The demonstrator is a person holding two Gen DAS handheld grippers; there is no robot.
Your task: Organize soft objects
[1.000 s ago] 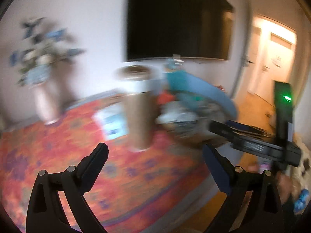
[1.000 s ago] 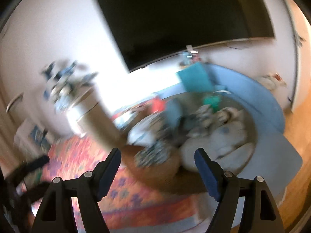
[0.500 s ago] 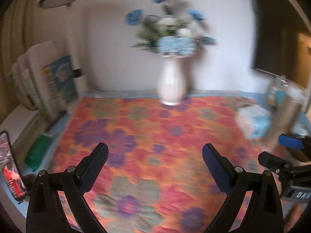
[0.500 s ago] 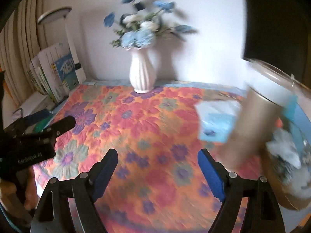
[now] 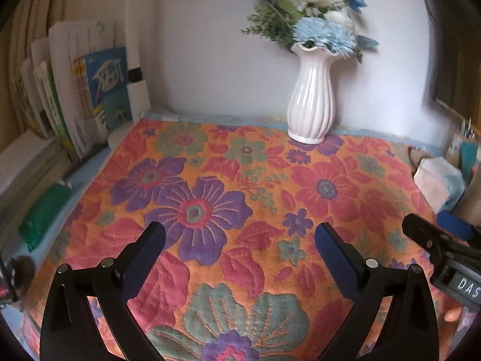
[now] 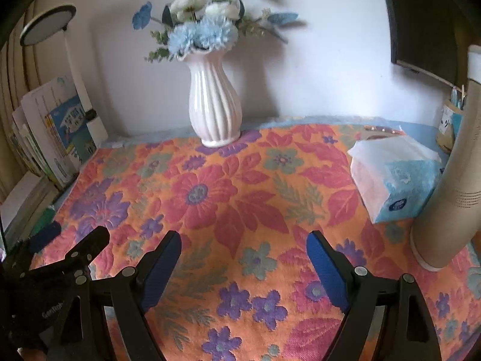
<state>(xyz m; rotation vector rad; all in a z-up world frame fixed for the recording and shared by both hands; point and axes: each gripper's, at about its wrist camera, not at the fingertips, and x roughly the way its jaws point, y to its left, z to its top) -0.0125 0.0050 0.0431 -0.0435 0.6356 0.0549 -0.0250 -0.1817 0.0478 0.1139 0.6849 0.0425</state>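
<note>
My left gripper point(image 5: 239, 234) is open and empty above a floral orange cloth point(image 5: 240, 186) that covers the table. My right gripper point(image 6: 243, 240) is open and empty over the same cloth point(image 6: 240, 186). Each gripper shows at the edge of the other's view: the right one point(image 5: 436, 237) at the right, the left one point(image 6: 66, 246) at the lower left. A soft pack of tissues point(image 6: 393, 174) lies on the cloth at the right, ahead and to the right of my right gripper; it also shows in the left wrist view point(image 5: 436, 183). No other soft objects are in view.
A white ribbed vase point(image 6: 215, 102) with blue flowers stands at the back by the wall, also in the left wrist view point(image 5: 311, 96). Books point(image 5: 90, 96) lean at the left. A tall beige cylinder point(image 6: 451, 180) stands at the right. A green item point(image 5: 45, 213) lies at the left edge.
Both grippers have swung left, away from the basket of soft things and the TV, to face the vase and the cloth. Both stayed open and empty.
</note>
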